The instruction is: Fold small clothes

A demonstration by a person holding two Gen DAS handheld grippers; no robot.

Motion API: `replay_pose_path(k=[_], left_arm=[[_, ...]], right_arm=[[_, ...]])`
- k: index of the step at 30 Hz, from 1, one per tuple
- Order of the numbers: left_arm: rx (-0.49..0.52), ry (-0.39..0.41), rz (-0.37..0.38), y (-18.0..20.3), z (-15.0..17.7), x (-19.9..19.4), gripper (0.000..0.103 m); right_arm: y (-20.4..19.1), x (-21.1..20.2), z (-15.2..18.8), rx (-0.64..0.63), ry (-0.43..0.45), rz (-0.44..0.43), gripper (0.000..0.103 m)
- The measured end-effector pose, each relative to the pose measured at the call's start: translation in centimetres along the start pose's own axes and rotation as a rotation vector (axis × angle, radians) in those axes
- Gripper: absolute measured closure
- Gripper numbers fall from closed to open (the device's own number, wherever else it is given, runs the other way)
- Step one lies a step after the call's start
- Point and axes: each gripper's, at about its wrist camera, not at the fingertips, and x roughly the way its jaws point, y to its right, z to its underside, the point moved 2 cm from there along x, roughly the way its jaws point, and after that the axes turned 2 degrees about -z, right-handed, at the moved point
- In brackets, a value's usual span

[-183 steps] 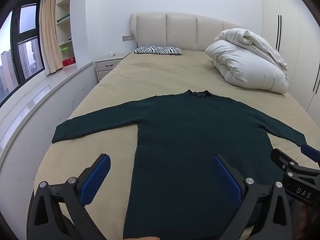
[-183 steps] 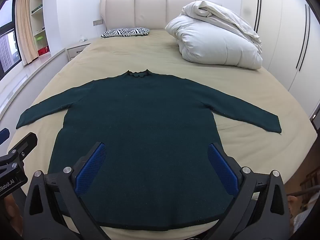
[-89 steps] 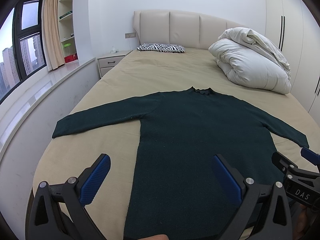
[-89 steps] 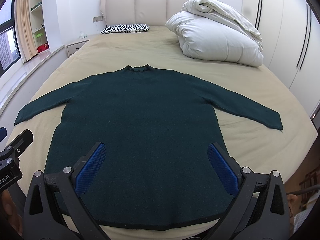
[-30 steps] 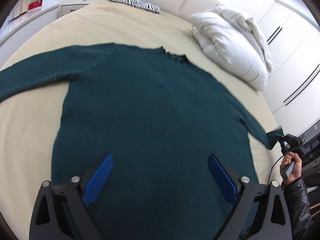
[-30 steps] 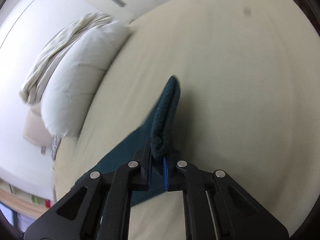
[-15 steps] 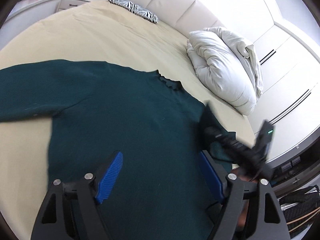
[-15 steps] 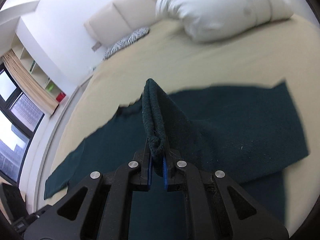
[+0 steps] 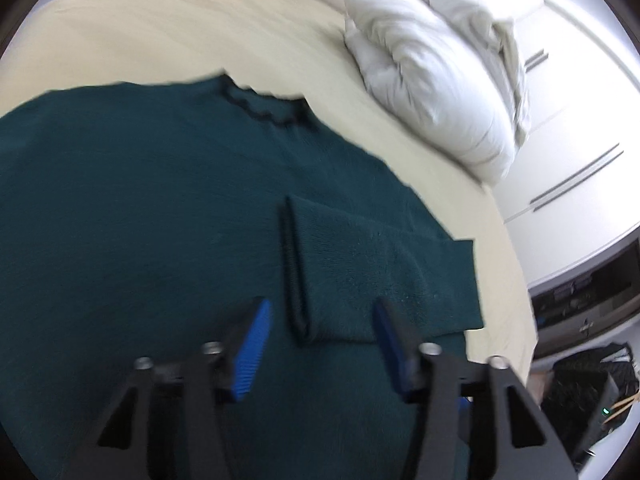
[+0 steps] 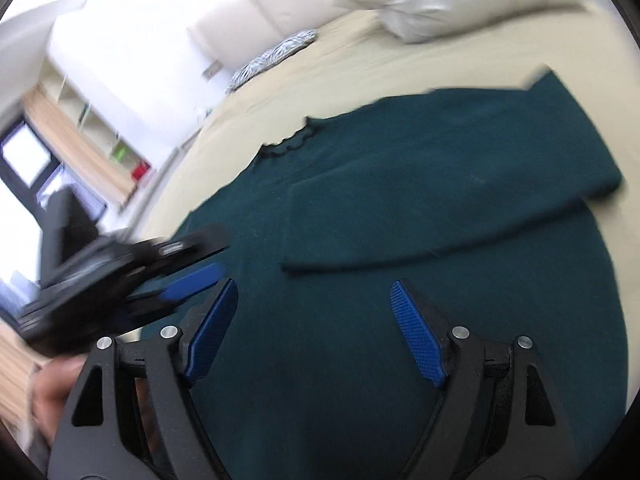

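A dark green long-sleeved sweater (image 9: pixel 140 216) lies flat on the beige bed (image 9: pixel 168 36). Its right sleeve (image 9: pixel 360 264) is folded across the body, cuff toward the middle. It also shows in the right wrist view (image 10: pixel 440 208). My left gripper (image 9: pixel 320 340) is open, its blue pads either side of the folded cuff, just above it. My right gripper (image 10: pixel 316 320) is open and empty above the sweater's lower body, short of the sleeve. The left gripper shows blurred at the left of the right wrist view (image 10: pixel 132 272).
A white duvet (image 9: pixel 432 80) is piled at the far right of the bed. A zebra pillow (image 10: pixel 276 60) lies by the headboard. Wardrobe doors (image 9: pixel 580 152) stand beyond the right bed edge. A window and shelves (image 10: pixel 60 152) are at the left.
The right gripper carried the sleeve across the sweater's body, let it go and opened. The left gripper moved right over the folded cuff.
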Motion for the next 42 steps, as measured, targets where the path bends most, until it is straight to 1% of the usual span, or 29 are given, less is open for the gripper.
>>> replay_pose_path(k=[2,3,4,5,7,8,9,11,14,17,21,23,25,27,29,31,32,33,35,36,38,41,42], left_arm=[[0.018,-0.014,-0.022,0.6,-0.5,1.4,0.061],[0.024,-0.018,-0.031,0.8,-0.7,1.9,0.062],[0.029,-0.019,-0.038,0.9,-0.9,2.3,0.062],[0.034,-0.019,-0.045,1.1,-1.0,2.7,0.066],[0.037,-0.017,-0.055,1.2,-1.1,3.1,0.075],[0.038,-0.019,-0.058,1.1,-1.2,3.2,0.082],[0.042,-0.018,-0.057,1.2,-1.2,3.3,0.086],[0.051,-0.014,-0.052,1.2,-1.2,2.9,0.09],[0.08,0.014,-0.045,1.6,-1.3,1.9,0.094],[0.08,0.06,-0.044,1.1,-1.8,0.1,0.094],[0.031,0.137,-0.064,-2.1,-2.8,-3.2,0.094],[-0.012,0.158,-0.076,-4.5,-3.1,-4.2,0.095],[-0.044,0.17,-0.083,-6.1,-3.1,-4.9,0.095],[-0.065,0.173,-0.085,-7.5,-2.8,-5.2,0.095],[-0.064,0.174,-0.096,-8.0,-2.3,-5.2,0.094],[-0.067,0.18,-0.099,-8.3,-1.8,-5.1,0.094],[-0.069,0.179,-0.099,-8.4,-1.6,-5.1,0.094],[-0.072,0.183,-0.096,-8.6,-1.5,-5.2,0.094],[-0.068,0.188,-0.096,-8.4,-1.4,-5.3,0.095],[-0.066,0.187,-0.098,-8.3,-1.4,-5.1,0.094],[-0.07,0.184,-0.103,-8.4,-1.4,-4.9,0.094],[-0.08,0.18,-0.109,-8.8,-1.5,-4.5,0.094],[-0.081,0.182,-0.111,-8.9,-1.6,-4.5,0.094]], right_arm=[[1.8,-1.5,-0.2,0.081,0.017,-0.021,0.024],[1.4,-2.3,1.7,0.105,0.029,-0.025,0.024],[2.0,-2.9,1.9,0.13,0.041,-0.034,0.024],[2.2,-3.9,3.0,0.139,0.045,-0.038,0.024],[3.1,-4.8,3.1,0.153,0.052,-0.035,0.025],[3.0,-5.2,3.9,0.153,0.054,-0.034,0.025],[3.3,-5.3,3.8,0.152,0.051,-0.03,0.025],[3.1,-5.6,4.4,0.149,0.052,-0.024,0.025],[3.1,-6.1,4.9,0.143,0.058,-0.01,0.025],[2.7,-4.7,4.4,0.147,0.066,0.002,0.025],[4.0,-5.8,2.6,0.172,0.117,0.025,0.025],[5.1,-6.1,1.4,0.217,0.128,0.009,0.025],[6.3,-6.4,0.4,0.275,0.125,-0.027,0.025],[7.1,-6.3,-0.4,0.325,0.12,-0.07,0.025],[8.0,-6.0,-1.0,0.378,0.108,-0.109,0.025],[8.7,-4.7,-1.6,0.431,0.095,-0.147,0.025],[9.2,-3.8,-1.8,0.466,0.07,-0.179,0.025],[9.6,-2.9,-1.9,0.491,0.055,-0.187,0.025],[10.5,-1.3,-2.0,0.553,0.009,-0.17,0.025],[10.9,-1.0,-2.1,0.582,0.007,-0.172,0.025],[11.3,-0.8,-2.5,0.597,0.03,-0.188,0.026],[12.3,-1.2,-3.9,0.601,0.121,-0.188,0.027],[13.0,-1.4,-4.2,0.617,0.145,-0.169,0.027]])
